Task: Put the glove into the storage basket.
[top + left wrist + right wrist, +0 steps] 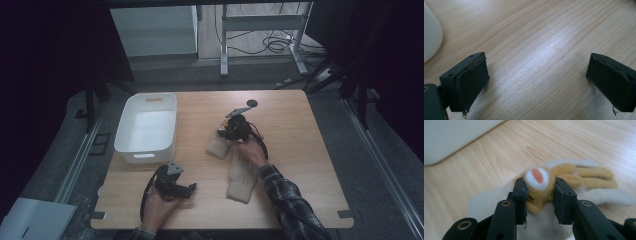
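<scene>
Spanning the scene, your wooden desk (300, 150) carries a white plastic bin (146, 127) at its left. Near the middle lies a cream fleece sock (241, 175), with its mate (499, 202) just beside it. Your right claw (539, 192) is clenched on that mate's tan animal face with its white, orange-centred snout (537, 178). Your left claw (537, 82) rests released on bare wood.
</scene>
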### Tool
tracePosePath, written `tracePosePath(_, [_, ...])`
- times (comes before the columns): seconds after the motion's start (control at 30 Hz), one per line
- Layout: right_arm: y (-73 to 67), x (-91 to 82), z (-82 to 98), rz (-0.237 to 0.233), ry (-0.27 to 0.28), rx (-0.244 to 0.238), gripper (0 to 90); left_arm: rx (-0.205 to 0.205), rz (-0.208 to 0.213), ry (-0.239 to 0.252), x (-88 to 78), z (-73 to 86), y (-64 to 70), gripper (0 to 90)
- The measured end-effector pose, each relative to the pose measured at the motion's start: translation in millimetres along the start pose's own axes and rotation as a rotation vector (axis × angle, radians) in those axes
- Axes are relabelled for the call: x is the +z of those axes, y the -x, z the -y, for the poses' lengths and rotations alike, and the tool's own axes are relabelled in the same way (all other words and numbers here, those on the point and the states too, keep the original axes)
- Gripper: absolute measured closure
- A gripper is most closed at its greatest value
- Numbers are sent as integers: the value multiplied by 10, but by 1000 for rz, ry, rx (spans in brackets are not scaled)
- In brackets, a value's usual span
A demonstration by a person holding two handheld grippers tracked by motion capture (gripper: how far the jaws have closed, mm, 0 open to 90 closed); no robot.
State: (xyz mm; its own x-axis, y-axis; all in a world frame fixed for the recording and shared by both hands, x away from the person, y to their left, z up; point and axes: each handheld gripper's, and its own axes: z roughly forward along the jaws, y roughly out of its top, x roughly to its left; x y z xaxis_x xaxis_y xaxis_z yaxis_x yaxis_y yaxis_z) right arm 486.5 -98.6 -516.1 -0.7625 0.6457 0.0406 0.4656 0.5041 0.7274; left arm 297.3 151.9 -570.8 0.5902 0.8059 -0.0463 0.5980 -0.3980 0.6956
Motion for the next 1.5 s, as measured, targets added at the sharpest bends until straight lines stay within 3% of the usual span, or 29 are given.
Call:
tracePosePath(0.5, [-153, -577, -52, -50, 52, -31, 653, 0, 0, -1, 0, 0, 0, 39])
tracePosePath(0.87, [-414, -1109, 12, -54, 55, -80, 651, 3, -1, -1, -1, -1, -2, 39])
tracePosePath(1.0, [-508, -1282, 108, -56, 44, -88, 651, 0, -2, 2, 1, -1, 0, 39])
tracePosePath(1.2, [-612, -1456, 350, -70, 17, -64, 649, 4, -1, -3, -2, -2, -3, 39])
tracePosePath(1.33, [-646, -1433, 599, -83, 10, -47, 646, 4, -1, -3, -2, -2, -3, 39])
tracePosePath(1.5, [-638, -1268, 919, -81, -2, -39, 618, -3, -1, 1, 0, -1, 2, 39])
